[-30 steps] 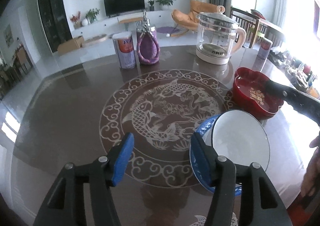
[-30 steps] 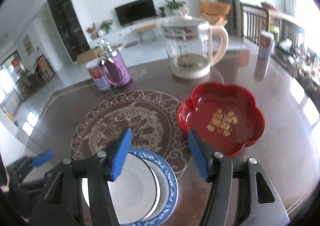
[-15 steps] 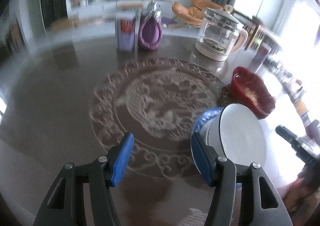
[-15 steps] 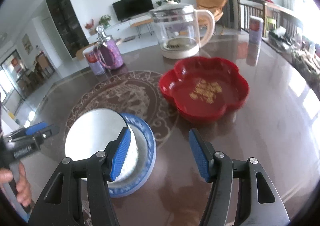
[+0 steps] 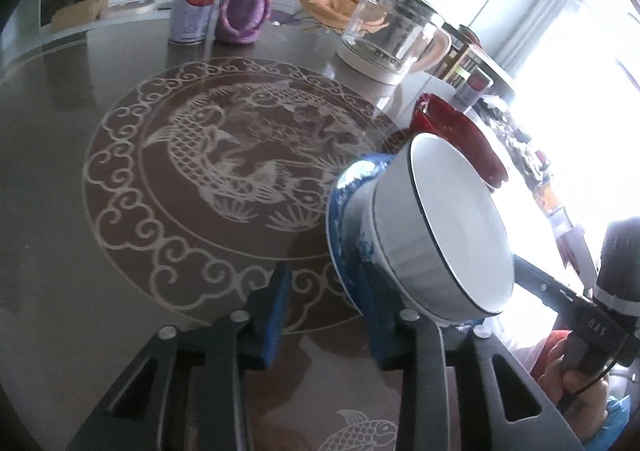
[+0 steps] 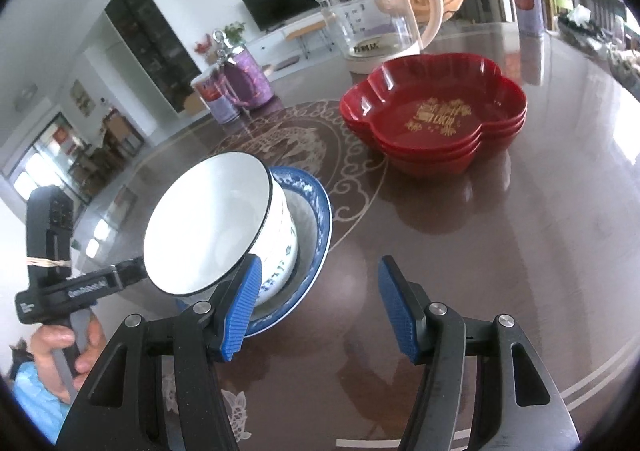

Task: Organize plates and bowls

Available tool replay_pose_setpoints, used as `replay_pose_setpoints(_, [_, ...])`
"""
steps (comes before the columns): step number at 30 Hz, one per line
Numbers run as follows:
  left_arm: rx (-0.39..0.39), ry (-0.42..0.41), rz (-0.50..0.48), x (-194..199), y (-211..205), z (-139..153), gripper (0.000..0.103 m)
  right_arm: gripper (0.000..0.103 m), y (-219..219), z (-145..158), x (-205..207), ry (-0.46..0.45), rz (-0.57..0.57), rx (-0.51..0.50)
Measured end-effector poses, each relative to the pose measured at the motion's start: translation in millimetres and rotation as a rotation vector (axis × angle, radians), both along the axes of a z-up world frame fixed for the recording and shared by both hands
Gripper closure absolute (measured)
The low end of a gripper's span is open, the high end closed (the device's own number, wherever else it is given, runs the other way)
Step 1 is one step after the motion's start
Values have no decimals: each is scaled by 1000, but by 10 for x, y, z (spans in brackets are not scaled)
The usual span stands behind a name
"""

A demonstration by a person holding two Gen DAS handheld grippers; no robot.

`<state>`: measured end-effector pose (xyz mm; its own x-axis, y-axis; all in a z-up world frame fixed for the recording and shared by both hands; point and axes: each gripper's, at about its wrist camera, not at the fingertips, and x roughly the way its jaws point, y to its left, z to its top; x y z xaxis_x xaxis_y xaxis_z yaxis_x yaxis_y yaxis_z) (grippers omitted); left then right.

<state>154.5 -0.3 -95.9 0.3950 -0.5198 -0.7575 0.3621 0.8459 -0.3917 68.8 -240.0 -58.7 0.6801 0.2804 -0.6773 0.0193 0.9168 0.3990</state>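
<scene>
A white enamel bowl [image 5: 452, 219] [image 6: 208, 227] with a dark rim stands in a blue-and-white plate [image 5: 348, 211] [image 6: 316, 219] on the dark table. My left gripper [image 5: 326, 311] comes at the plate's near rim, which sits between its closing jaws. The right pad is tucked by the rim and the left pad stands apart. From the other side my right gripper [image 6: 320, 311] straddles the plate's rim, with its left pad beside the bowl. Its jaws are wide and closing slightly, and no pad presses. Behind them sits a stack of red flower-shaped bowls [image 6: 436, 119] [image 5: 460, 123].
A glass kettle [image 6: 372, 15] [image 5: 392, 39] stands beyond the red bowls. A tin [image 5: 192, 7] and a purple flask [image 6: 244, 79] are at the table's far side, and another tin [image 6: 528, 9] is far right. A hand [image 6: 60, 343] holds the left gripper.
Both grippers have sunk toward the bowl and plate and now flank them closely. The left jaws have narrowed. Both views have tilted down and rolled.
</scene>
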Motion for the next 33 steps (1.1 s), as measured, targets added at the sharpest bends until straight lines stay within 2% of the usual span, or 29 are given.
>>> replay_pose_setpoints(2, [-15,-9,2,9,-23,-21,78,49,-13,-27,20,2,7,12])
replay_pose_setpoints(4, [-38,-12,5,24,-33,-37,84,64,-13,-68,67,15,17,27])
replay_pose_setpoints(6, [-54,-16,2,24,-40,-33,92,73,-4,-115,122,27,30,44])
replay_pose_setpoints(9, [-58,-28,10,23,-43,-40,92,85,16,-208,209,46,36,68])
replay_pose_setpoints(12, [-80,-30,17,29,-16,-55,93,91,-7,-254,277,46,26,111])
replay_pose_setpoints(20, [-83,-19,55,12,-18,-1,94,91,-11,-229,351,66,30,125])
replay_pose_setpoints(28, [-71,-59,44,126,-164,363,94,91,-134,63,385,-1,13,137])
replay_pose_setpoints(33, [-90,-87,14,392,-507,668,95,91,-436,313,491,-47,-22,149])
